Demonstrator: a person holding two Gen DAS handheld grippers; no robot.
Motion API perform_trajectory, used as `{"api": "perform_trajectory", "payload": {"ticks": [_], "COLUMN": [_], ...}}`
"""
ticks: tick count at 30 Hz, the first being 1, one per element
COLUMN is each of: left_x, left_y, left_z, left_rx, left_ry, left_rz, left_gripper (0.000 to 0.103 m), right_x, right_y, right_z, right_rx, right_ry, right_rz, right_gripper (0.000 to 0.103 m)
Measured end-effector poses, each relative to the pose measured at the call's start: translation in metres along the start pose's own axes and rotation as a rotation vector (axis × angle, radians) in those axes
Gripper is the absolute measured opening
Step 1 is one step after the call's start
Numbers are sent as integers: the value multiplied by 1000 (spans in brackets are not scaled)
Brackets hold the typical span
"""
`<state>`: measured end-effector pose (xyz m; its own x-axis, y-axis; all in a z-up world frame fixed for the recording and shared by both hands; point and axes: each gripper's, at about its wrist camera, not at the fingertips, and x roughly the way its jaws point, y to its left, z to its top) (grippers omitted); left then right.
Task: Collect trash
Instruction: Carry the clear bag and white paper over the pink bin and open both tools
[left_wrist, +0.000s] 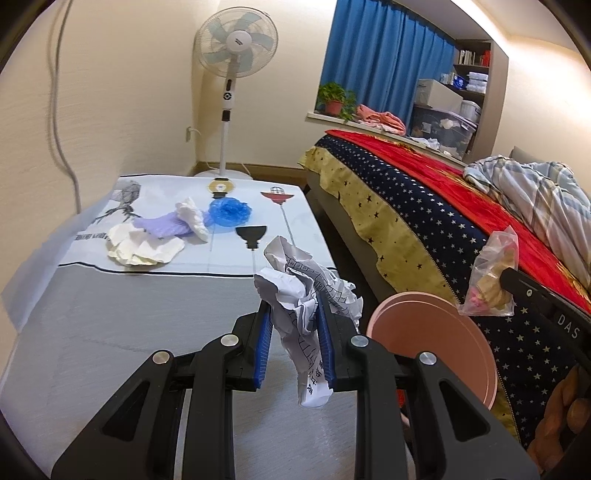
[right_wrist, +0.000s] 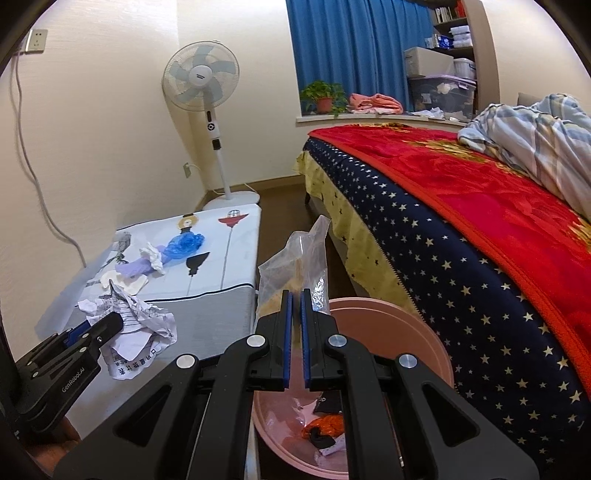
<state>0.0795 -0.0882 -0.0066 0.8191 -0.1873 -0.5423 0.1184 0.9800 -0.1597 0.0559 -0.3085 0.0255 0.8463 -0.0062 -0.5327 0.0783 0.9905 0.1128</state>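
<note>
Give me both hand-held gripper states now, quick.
Left hand-held gripper: closed on the crumpled paper.
Right hand-held gripper: closed on the clear plastic bag, above the pink bin.

Low cloth-covered table (left_wrist: 110, 314): white tissues (left_wrist: 144, 245) at 10 o'clock, purple glove (left_wrist: 162, 226) touching them, white wad (left_wrist: 194, 218) beside, blue plastic cover (left_wrist: 229, 212) at 12 o'clock.

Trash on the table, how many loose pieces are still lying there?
4: cream paper nearest, purple glove behind it, white wad beside the glove, blue plastic cover farthest. Smaller scraps may be hidden underneath.
</note>
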Motion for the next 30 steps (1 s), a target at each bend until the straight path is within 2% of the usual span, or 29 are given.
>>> {"api": "perform_trajectory", "payload": {"ticks": [30], "left_x": [57], "left_y": [-86], "left_z": [-17], "left_rx": [125], "left_ry": [76], "left_rz": [-167], "left_gripper": [23], "right_x": [15], "right_y": [-44], "right_z": [-6], "right_rx": [32], "right_ry": [34], "right_rz": [-249], "right_gripper": [5]}}
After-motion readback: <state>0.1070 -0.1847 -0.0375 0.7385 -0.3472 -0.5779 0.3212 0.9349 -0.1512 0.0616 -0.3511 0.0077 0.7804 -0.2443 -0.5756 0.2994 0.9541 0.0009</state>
